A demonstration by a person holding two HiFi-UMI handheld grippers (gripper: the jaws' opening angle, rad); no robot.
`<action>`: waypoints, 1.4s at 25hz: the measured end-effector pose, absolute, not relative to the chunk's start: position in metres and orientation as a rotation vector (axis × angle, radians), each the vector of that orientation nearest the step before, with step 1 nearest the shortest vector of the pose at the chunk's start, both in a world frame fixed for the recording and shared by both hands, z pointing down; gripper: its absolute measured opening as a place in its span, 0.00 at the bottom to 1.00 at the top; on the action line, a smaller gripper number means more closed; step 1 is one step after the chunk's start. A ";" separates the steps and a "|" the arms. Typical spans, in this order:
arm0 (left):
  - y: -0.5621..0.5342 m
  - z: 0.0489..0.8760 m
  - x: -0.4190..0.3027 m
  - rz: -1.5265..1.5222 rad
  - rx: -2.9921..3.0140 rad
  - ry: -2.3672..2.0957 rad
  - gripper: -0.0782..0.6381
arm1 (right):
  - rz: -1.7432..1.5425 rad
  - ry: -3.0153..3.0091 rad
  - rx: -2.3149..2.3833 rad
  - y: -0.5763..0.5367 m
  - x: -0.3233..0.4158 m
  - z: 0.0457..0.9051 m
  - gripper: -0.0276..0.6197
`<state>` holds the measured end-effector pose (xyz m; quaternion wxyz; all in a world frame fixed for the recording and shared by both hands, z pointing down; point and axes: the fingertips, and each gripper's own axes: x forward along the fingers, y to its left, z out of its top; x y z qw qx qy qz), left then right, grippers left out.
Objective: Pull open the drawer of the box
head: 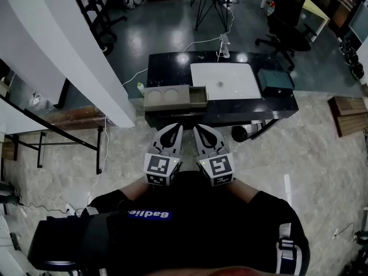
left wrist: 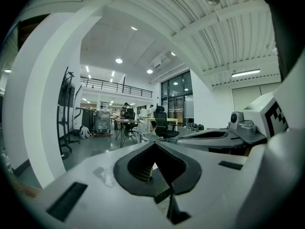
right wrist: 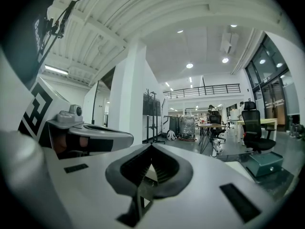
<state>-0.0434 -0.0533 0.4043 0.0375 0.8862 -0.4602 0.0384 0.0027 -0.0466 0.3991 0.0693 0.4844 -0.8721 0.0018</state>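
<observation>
Left tool (head: 174, 131) and right tool (head: 200, 131) both have jaws together on nothing, held side by side well short of the glossy black desk (head: 167, 68). Olive-grey rectangular box with two round recesses (head: 165, 98) sits at the desk's near edge, its drawer (head: 198, 96) looking already partly out at the right end; I'd part one tool, pinch the drawer front squarely, brace the box, pull straight. Pale stone floor (head: 322, 171), open workshop beyond.
</observation>
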 end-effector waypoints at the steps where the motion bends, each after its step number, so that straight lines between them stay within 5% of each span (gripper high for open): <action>1: -0.053 0.402 -0.043 0.116 2.722 -1.413 0.09 | 0.008 -2.629 1.453 -0.046 0.002 0.400 0.04; 35: -0.046 0.404 -0.045 0.184 2.703 -1.429 0.09 | 0.027 -2.581 1.409 -0.044 0.002 0.411 0.04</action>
